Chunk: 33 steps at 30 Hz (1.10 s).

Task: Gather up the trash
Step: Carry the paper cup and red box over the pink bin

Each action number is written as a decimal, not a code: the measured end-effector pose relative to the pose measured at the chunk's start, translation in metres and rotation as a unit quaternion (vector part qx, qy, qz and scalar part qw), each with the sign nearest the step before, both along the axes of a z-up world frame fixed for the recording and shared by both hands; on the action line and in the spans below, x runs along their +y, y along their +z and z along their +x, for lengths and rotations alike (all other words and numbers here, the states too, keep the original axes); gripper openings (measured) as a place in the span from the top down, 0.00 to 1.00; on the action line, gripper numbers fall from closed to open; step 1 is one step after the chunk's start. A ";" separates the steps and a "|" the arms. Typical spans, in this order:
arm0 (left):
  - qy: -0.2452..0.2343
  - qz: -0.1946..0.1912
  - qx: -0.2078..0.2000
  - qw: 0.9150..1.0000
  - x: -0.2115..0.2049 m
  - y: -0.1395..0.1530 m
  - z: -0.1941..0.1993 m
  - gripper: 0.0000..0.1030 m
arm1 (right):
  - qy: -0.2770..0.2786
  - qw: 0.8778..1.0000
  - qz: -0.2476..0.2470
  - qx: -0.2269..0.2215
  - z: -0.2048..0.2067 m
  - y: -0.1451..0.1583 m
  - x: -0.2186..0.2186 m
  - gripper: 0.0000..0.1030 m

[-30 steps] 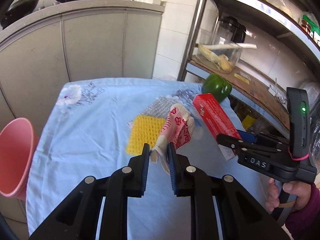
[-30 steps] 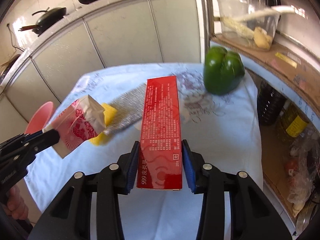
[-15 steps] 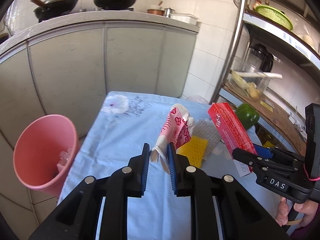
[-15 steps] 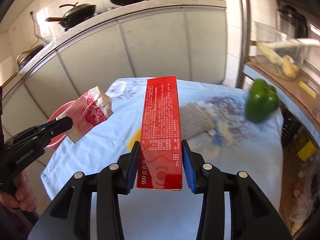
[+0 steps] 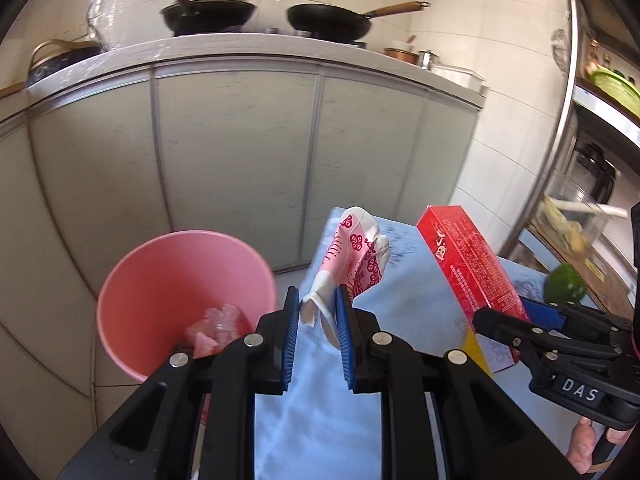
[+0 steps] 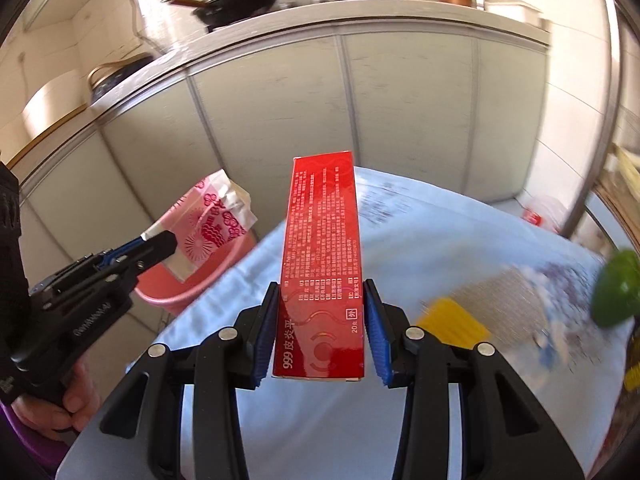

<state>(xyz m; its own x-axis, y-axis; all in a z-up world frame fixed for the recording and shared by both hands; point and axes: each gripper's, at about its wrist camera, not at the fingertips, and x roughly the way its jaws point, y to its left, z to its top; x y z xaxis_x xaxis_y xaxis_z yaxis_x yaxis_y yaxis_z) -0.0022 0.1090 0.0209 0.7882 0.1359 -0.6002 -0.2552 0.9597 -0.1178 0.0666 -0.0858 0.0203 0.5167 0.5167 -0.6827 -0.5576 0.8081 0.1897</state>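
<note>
The left gripper (image 5: 317, 322) has its jaws clenched on the lower end of a pink-and-white patterned wrapper (image 5: 354, 258); the wrapper rises tilted above the blue pads, off the bench, its upper end puffed open. In the right wrist view the same wrapper (image 6: 212, 226) hangs in front of the pink bin (image 6: 192, 284), held at its bottom corner by the left gripper (image 6: 160, 242).

The right gripper (image 6: 320, 330) grips a long red box (image 6: 322, 264) by its near end — the jaws press on its two long sides, and the box juts straight forward over the bench, clear of the cloth. From the left wrist the red box (image 5: 468, 264) shows slanting up and away from the right gripper (image 5: 500, 322), just beside the wrapper but apart from it.

The pink bin (image 5: 176, 272) stands off the left edge of the bench, lower than the tabletop; some crumpled clear scraps (image 5: 218, 326) lie inside it. The bench (image 6: 460, 248) is covered with a pale blue cloth; on it lie a yellow sponge (image 6: 452, 322) touching a silvery scouring pad (image 6: 496, 292), and a green pepper (image 6: 616, 290) near the right edge — blurred in this view. Behind stand grey cabinet doors (image 5: 236, 152) under a counter with two black woks (image 5: 328, 20).
</note>
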 end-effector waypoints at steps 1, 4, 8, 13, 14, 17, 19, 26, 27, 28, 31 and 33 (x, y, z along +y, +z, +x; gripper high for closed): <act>0.011 -0.001 0.001 1.000 0.008 -0.002 0.000 0.83 | 0.008 1.000 0.000 -0.001 0.001 0.001 0.008 0.60; 0.041 0.001 0.004 0.999 0.026 -0.006 -0.002 0.83 | 0.042 0.999 -0.002 0.001 0.009 0.001 0.042 0.60; 0.075 0.006 0.008 0.997 0.047 -0.013 -0.004 0.83 | 0.070 0.997 -0.002 0.014 0.022 -0.002 0.071 0.60; 0.110 0.007 0.020 0.994 0.069 -0.024 -0.001 0.83 | 0.103 0.994 -0.004 0.024 0.035 -0.009 0.107 0.60; 0.115 0.009 0.022 0.993 0.072 -0.026 -0.001 0.83 | 0.107 0.994 -0.005 0.026 0.036 -0.010 0.112 0.60; 0.128 0.008 0.029 0.991 0.082 -0.034 -0.003 0.83 | 0.119 0.992 -0.005 0.035 0.041 -0.017 0.127 0.60; 0.136 0.005 0.034 0.990 0.088 -0.038 -0.002 0.83 | 0.127 0.991 -0.006 0.042 0.045 -0.022 0.138 0.60; 0.159 0.001 0.049 0.986 0.106 -0.052 0.004 0.83 | 0.145 0.988 -0.010 0.059 0.054 -0.037 0.158 0.60; 0.161 0.000 0.051 0.986 0.108 -0.054 0.004 0.83 | 0.147 0.987 -0.010 0.061 0.054 -0.038 0.161 0.60; 0.163 0.000 0.053 0.985 0.109 -0.055 0.005 0.83 | 0.149 0.987 -0.011 0.063 0.055 -0.039 0.164 0.60; 0.168 0.000 0.057 0.984 0.114 -0.060 0.007 0.83 | 0.153 0.986 -0.012 0.066 0.057 -0.042 0.170 0.60; 0.172 0.000 0.060 0.983 0.116 -0.063 0.009 0.82 | 0.156 0.985 -0.011 0.070 0.059 -0.043 0.173 0.60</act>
